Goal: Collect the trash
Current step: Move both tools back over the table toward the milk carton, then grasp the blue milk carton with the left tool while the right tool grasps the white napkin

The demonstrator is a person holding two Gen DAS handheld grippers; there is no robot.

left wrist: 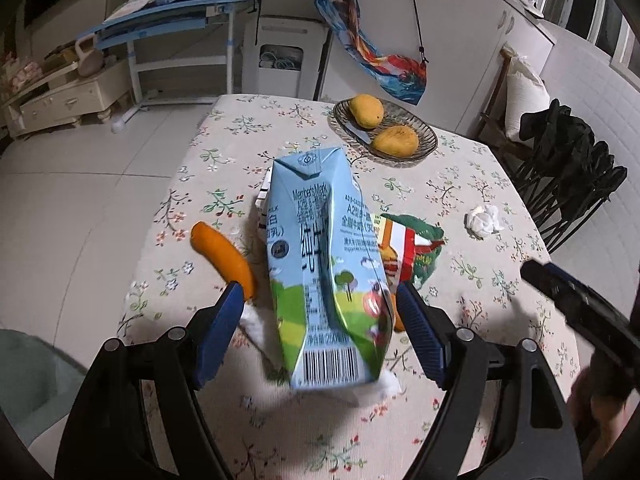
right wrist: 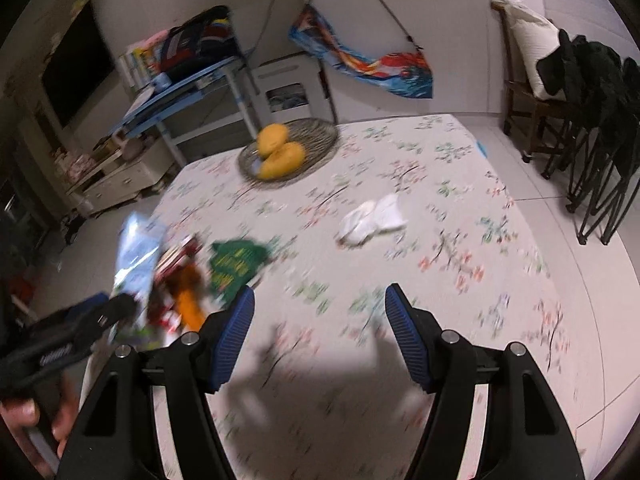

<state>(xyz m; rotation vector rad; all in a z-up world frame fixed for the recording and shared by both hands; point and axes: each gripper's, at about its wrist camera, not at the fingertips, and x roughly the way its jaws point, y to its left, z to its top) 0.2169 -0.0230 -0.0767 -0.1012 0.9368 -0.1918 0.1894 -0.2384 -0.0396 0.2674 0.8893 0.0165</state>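
Note:
A light blue milk carton [left wrist: 320, 264] lies on the flowered tablecloth [left wrist: 472, 304], barcode end toward me, on top of white tissue [left wrist: 256, 326] and a second carton [left wrist: 264, 204]. My left gripper [left wrist: 320, 288] is open around it; the left pad stands apart from it and the right pad is at its edge. Beside it are an orange carrot-like piece [left wrist: 224, 256] and a green and red snack wrapper [left wrist: 412, 244] [right wrist: 236, 260]. A crumpled white tissue [left wrist: 484, 220] [right wrist: 372, 216] lies further right. My right gripper [right wrist: 320, 292] hangs open over bare cloth, holding nothing.
A woven basket [left wrist: 424, 148] [right wrist: 320, 140] with two mangoes and a knife stands at the far side of the table. Black folding chairs [left wrist: 572, 184] [right wrist: 600, 128] stand off the right edge. A blue desk [left wrist: 172, 20] is behind, across tiled floor.

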